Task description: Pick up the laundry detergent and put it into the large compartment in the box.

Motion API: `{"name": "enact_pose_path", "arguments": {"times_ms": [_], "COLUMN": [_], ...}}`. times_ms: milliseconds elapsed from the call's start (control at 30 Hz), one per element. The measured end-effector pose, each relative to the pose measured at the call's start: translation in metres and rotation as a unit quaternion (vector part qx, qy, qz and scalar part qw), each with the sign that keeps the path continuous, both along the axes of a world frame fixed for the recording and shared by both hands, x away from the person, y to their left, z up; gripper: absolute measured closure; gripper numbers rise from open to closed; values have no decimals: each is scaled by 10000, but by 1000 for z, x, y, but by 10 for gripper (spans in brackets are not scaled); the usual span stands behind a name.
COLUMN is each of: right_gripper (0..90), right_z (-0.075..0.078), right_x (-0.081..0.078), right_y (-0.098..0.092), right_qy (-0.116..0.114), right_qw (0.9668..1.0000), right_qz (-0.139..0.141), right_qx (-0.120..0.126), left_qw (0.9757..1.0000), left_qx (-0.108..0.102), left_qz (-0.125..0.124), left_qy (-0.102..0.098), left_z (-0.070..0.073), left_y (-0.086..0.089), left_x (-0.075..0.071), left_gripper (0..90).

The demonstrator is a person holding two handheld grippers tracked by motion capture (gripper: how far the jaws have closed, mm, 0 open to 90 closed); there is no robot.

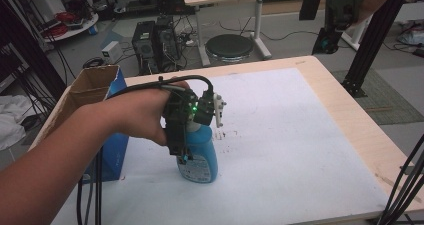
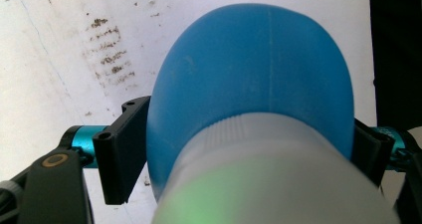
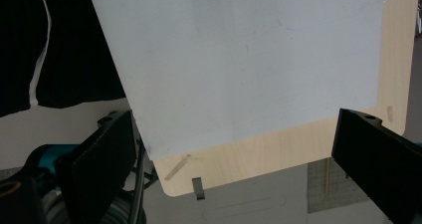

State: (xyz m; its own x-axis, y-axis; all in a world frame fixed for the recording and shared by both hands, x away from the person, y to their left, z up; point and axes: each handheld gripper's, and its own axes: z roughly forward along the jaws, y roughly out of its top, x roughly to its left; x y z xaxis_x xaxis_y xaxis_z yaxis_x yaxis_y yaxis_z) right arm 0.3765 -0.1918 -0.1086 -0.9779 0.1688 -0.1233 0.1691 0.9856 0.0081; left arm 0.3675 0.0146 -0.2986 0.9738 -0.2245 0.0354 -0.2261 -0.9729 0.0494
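Your left gripper [image 1: 189, 135] clamps the blue spray bottle [image 1: 200, 157] standing on the table [image 1: 280, 150] near 7 o'clock; smooth, liquid-heavy plastic, so grip its shoulder. Your right gripper [image 3: 234, 149] gapes wide, empty.

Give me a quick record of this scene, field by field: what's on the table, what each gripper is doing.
surface: white sheet on wooden table
bottle: blue spray bottle, upright on the sheet
left gripper: jaws closed on the bottle's sides
right gripper: jaws wide apart, nothing between them
box: open cardboard box at the table's left edge
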Motion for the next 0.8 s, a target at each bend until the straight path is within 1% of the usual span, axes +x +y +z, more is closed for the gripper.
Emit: {"name": "enact_pose_path", "arguments": {"times_ms": [233, 400, 467, 600, 667, 800], "right_gripper": [31, 31, 31, 31, 31, 31], "right_z": [0, 0, 1, 0, 0, 0], "right_x": [0, 0, 0, 0, 0, 0], "right_y": [1, 1, 0, 1, 1, 1], "right_qy": [9, 13, 15, 15, 23, 21], "right_qw": [10000, 10000, 10000, 10000, 10000, 10000], "right_qz": [30, -8, 36, 39, -5, 35], "right_qx": [-20, 25, -1, 14, 23, -2], "left_qw": [10000, 10000, 10000, 10000, 10000, 10000], "left_qx": [7, 26, 30, 42, 48, 41], "left_qz": [-14, -19, -19, -23, -22, -26], "left_qy": [40, 8, -7, -7, -24, -35], "left_z": [1, 1, 1, 1, 1, 2], "left_y": [-1, -1, -1, -1, -1, -2], "left_x": [-1, -1, -1, -2, -2, -2], "left_gripper": [255, 278, 287, 298, 301, 314]}}
